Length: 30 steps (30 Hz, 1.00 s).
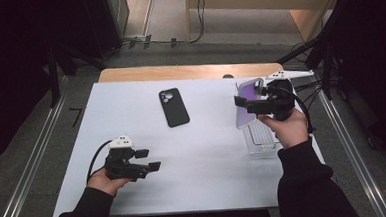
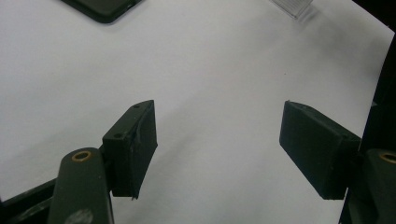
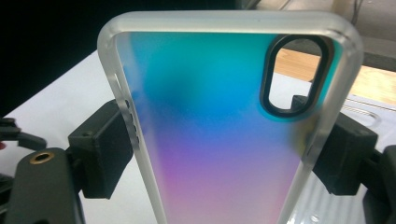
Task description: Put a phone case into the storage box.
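Here, right gripper (image 3: 219, 154) clamped on iridescent phone case (image 3: 215, 140), lower end cut off, left gripper (image 2: 217, 149) jaws apart, empty, black phone (image 1: 174, 107) beyond

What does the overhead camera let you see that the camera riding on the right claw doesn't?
High view alone: the person's two forearms, the left claw standing open over bare table, the black phone lying flat mid-table, and the clear tray under the right hand.

Right gripper view alone: close detail of the iridescent case, its frosted rim, its blue-to-pink fade, the oval camera cutout, and the pads pressing its two long edges.

Shared: the right claw clamped on that case above the white table.
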{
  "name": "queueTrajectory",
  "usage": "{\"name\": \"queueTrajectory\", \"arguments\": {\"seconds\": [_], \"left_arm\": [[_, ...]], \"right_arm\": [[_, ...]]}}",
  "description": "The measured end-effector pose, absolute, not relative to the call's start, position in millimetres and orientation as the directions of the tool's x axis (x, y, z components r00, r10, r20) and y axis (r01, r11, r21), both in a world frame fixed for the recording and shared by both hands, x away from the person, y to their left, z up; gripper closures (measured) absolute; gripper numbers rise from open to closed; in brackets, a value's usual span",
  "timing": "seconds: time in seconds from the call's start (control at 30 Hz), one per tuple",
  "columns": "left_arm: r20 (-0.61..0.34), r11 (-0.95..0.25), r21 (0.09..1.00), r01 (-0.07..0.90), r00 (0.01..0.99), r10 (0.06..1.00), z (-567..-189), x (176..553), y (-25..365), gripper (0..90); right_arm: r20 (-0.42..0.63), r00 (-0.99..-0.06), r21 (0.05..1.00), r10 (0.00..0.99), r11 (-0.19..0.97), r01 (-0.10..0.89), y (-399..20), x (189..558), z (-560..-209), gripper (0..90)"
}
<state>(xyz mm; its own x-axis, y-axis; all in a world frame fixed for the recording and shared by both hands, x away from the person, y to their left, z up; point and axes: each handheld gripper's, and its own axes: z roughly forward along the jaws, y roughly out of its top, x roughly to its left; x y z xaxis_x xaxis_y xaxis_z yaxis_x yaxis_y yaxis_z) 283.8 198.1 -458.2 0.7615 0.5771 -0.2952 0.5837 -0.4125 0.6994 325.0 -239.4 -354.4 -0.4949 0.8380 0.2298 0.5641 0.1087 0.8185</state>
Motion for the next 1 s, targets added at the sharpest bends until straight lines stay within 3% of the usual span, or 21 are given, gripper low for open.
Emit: {"name": "queueTrajectory", "arguments": {"seconds": [1.0], "left_arm": [[-0.301,-0.403,0.702,0.587,0.758,0.578,-459,286,196,28.3]], "right_arm": [[0.206,-0.339,0.799,0.918,0.042,0.600,-271,377,-362,15.4]]}}
